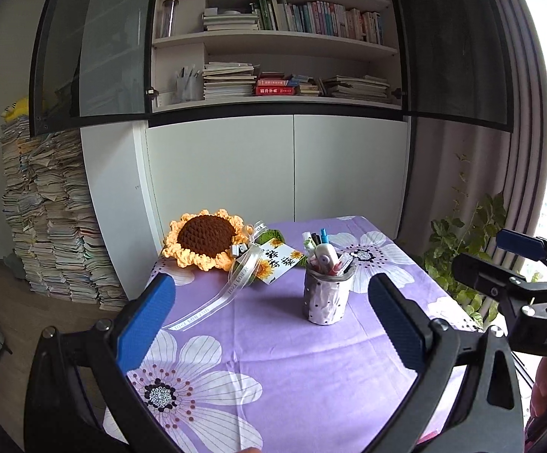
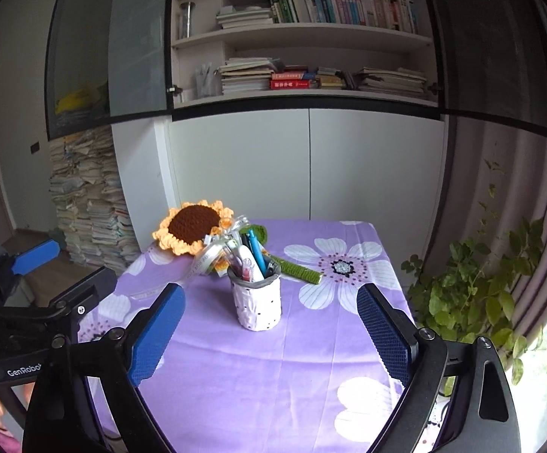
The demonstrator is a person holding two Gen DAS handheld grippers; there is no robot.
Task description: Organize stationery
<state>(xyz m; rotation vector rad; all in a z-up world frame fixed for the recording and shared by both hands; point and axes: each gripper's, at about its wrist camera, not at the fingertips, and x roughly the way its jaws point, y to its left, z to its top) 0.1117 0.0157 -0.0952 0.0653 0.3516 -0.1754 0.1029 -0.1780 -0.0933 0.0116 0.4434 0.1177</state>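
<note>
A white, black-dotted pen holder (image 1: 326,294) stands upright on the purple flowered tablecloth (image 1: 273,347), filled with several pens and a correction tape (image 1: 326,255). In the right wrist view the holder (image 2: 257,300) sits mid-table with pens (image 2: 254,253) sticking up. My left gripper (image 1: 273,317) is open and empty, held back from the holder and above the cloth. My right gripper (image 2: 271,324) is open and empty, just short of the holder. Each gripper shows at the edge of the other's view.
A crocheted sunflower (image 1: 205,239) with ribbon and a card (image 1: 277,260) lies at the table's far left; its green stem (image 2: 296,268) runs behind the holder. White cabinets and bookshelves (image 1: 273,37) stand behind. A potted plant (image 2: 473,294) is at the right, paper stacks (image 1: 51,219) at the left.
</note>
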